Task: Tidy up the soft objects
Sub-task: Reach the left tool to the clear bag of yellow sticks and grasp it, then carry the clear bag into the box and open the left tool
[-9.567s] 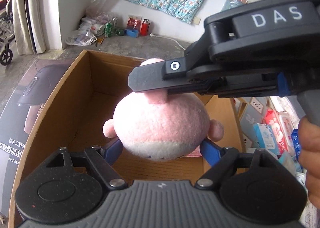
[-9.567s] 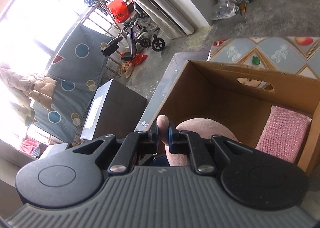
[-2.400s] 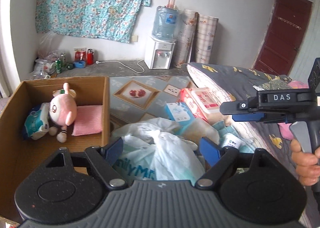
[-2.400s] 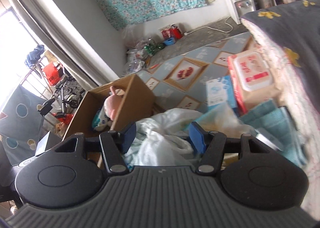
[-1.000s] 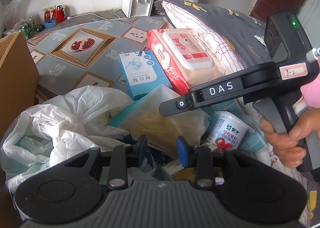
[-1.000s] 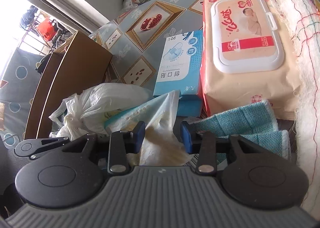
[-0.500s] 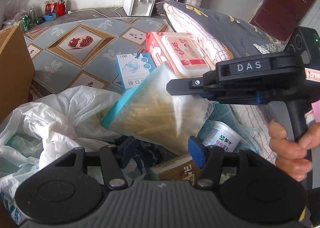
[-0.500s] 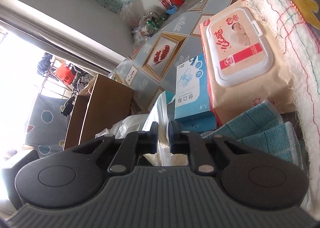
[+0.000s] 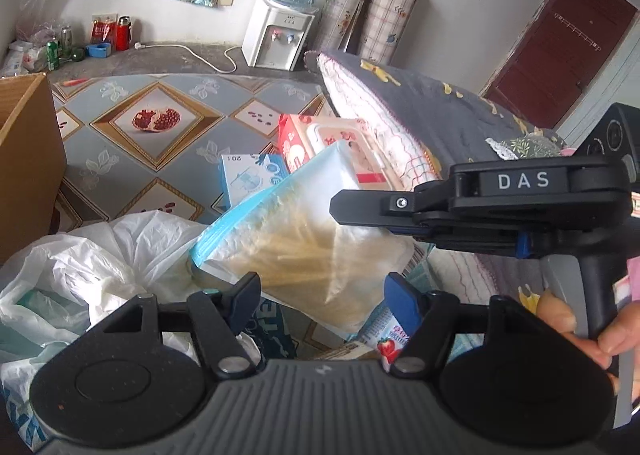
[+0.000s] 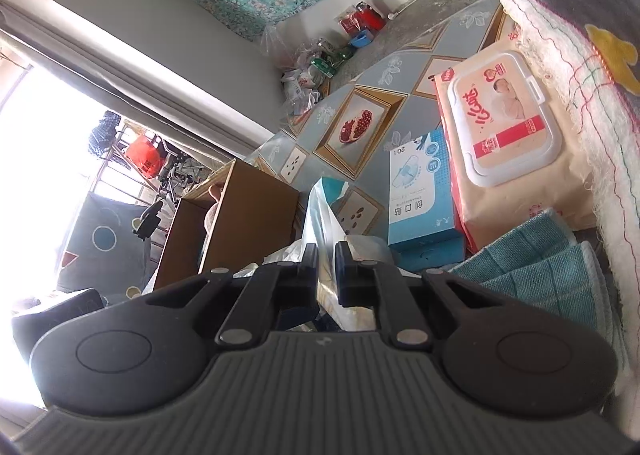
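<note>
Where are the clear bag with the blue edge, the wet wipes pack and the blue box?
clear bag (image 9: 316,239), left wrist view, on its yellowish middle.
wet wipes pack (image 10: 504,115), right wrist view, on its white flip lid.
blue box (image 10: 420,195), right wrist view, on its printed top face.

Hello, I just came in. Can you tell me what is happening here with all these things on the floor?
A person is sorting soft things with two handheld grippers. The right gripper is shut on a clear plastic bag with a blue edge, holding it above the pile. The left gripper is opening just below the bag, its pads not pressing it. A white plastic bag lies beside, and a cardboard box stands nearby.
</note>
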A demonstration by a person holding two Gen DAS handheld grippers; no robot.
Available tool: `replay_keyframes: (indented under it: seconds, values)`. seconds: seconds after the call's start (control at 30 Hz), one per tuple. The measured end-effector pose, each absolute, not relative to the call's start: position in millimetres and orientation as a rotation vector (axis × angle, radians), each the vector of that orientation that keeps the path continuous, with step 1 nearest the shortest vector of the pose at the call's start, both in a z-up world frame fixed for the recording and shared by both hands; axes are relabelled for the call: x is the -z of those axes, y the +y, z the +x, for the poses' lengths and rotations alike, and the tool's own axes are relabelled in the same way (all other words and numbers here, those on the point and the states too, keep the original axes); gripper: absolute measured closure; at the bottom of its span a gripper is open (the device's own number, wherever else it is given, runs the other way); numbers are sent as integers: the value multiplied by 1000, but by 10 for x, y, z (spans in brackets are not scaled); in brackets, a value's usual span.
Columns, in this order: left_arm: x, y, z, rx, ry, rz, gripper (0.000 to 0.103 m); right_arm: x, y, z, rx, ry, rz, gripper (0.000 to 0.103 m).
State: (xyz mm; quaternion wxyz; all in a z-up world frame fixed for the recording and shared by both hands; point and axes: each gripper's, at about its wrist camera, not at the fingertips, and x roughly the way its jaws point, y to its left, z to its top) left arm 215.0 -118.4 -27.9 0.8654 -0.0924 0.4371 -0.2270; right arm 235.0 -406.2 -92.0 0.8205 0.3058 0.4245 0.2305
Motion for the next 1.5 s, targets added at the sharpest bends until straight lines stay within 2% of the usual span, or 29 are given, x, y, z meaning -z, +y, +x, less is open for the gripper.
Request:
replay_keyframes:
  seconds: [0.3, 0.43, 0.67, 0.9, 1.0, 1.1, 1.27, 1.5]
  values:
    - [32, -959, 1860, 502, 819, -200, 32, 361, -3930, 2064, -483, 809, 592, 97]
    - [-40, -811, 1725, 511, 782, -195, 22, 112, -3856, 1904, -514, 778, 614, 97]
    - [-257, -432, 1433, 556, 680, -245, 22, -280, -3505, 1632, -651, 749, 661, 97]
    - [-498, 115, 1023, 499, 558, -245, 34, -507, -2910, 1516, -769, 759, 650, 97]
    - [-554, 388, 914, 427, 564, -256, 43, -521, -2586, 1541, -808, 784, 647, 97]
    - [-575, 667, 852, 370, 583, -284, 47, -474, -2218, 1603, -846, 827, 646, 97]
    - [-536, 1179, 853, 264, 662, -309, 51, -297, -1538, 1777, -878, 920, 621, 97]
    - [-246, 1777, 1216, 210, 902, -322, 53, 178, -750, 2044, -817, 1045, 522, 96]
